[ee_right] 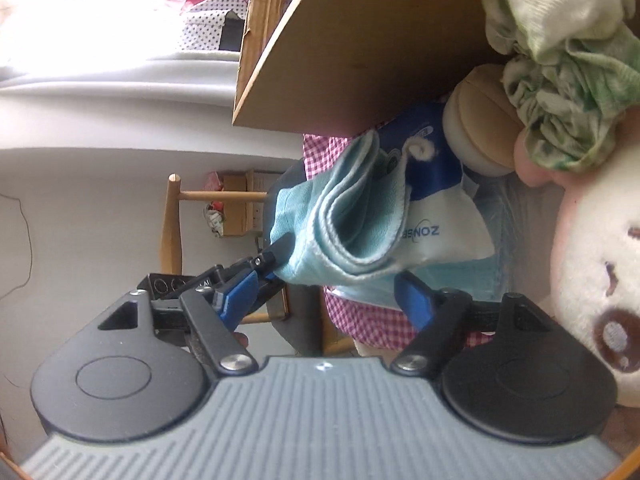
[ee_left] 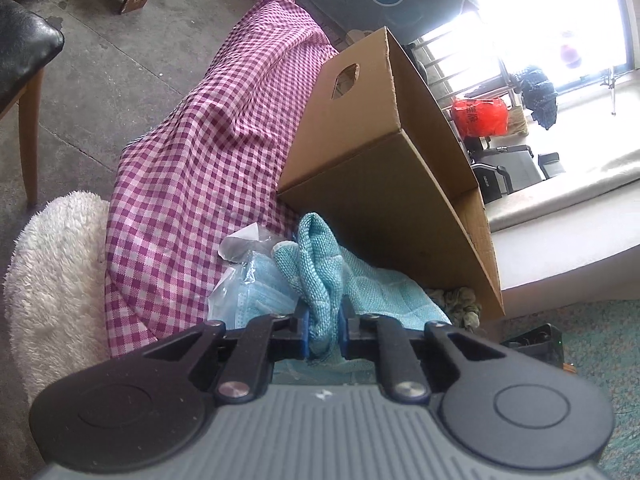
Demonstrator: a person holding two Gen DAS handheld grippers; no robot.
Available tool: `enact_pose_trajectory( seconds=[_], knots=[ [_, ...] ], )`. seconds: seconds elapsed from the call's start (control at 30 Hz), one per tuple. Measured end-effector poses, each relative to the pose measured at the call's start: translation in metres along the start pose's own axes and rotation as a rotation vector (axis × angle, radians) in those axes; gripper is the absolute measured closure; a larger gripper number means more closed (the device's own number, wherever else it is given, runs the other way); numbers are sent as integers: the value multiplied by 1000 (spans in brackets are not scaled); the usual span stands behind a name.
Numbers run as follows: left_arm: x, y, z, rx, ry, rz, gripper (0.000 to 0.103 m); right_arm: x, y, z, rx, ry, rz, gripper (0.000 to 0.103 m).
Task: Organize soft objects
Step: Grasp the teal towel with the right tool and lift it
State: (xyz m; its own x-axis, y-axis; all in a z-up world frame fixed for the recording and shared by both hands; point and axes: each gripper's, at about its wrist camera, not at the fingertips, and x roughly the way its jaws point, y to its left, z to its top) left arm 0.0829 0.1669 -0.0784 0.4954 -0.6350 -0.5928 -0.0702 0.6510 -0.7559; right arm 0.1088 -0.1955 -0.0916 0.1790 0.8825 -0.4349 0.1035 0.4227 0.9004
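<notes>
Item: light-blue knitted cloth (ee_left: 320, 264), woven texture, bunched into upright folds with a stitched hem; part of it lay flat toward 3 o'clock, against the foot of the cardboard box (ee_left: 384, 184). In the right wrist view the same cloth (ee_right: 340, 224) showed as a folded bundle with several layered edges, hanging at centre frame.

Left gripper (ee_left: 323, 334): jaws together, clamped on the lower folds of the cloth, blue pads pressing both sides.

Right gripper (ee_right: 324, 300): jaws apart, blue pads standing clear on either side beneath the cloth; nothing pressed between them. Its view was rolled sideways.

Adjacent items, left wrist view: clear plastic packet of pale-blue face masks (ee_left: 256, 288), touching the cloth at 9 o'clock; magenta-and-white checked sheet (ee_left: 208, 152) draped under the items, running toward 11 o'clock; white fluffy cushion (ee_left: 56, 280) at 9 o'clock; the cardboard box, brown, tilted, with an oval hand-hole, at 1 o'clock; crumpled green-patterned fabric (ee_left: 460, 300) at the box's lower corner.

Adjacent items, right wrist view: white plush toy (ee_right: 600, 264) with brown embroidered features at 3 o'clock; green-and-white crumpled fabric (ee_right: 560, 60) at 1 o'clock; blue-and-white printed package (ee_right: 432, 184) just behind the cloth.
</notes>
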Motion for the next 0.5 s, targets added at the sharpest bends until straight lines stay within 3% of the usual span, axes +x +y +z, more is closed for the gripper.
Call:
enact_pose_trajectory(
  seconds=[0.23, 0.4, 0.5],
  knots=[
    [-7, -10, -5, 119, -20, -7, 89, -6, -4, -1, 117, -31, 7, 50],
    [-16, -16, -11, 158, -37, -17, 90, -5, -9, -5, 147, -29, -23, 85],
    [-23, -21, -15, 156, -53, -19, 90, -9, -11, -9, 123, -32, -27, 90]
  ],
)
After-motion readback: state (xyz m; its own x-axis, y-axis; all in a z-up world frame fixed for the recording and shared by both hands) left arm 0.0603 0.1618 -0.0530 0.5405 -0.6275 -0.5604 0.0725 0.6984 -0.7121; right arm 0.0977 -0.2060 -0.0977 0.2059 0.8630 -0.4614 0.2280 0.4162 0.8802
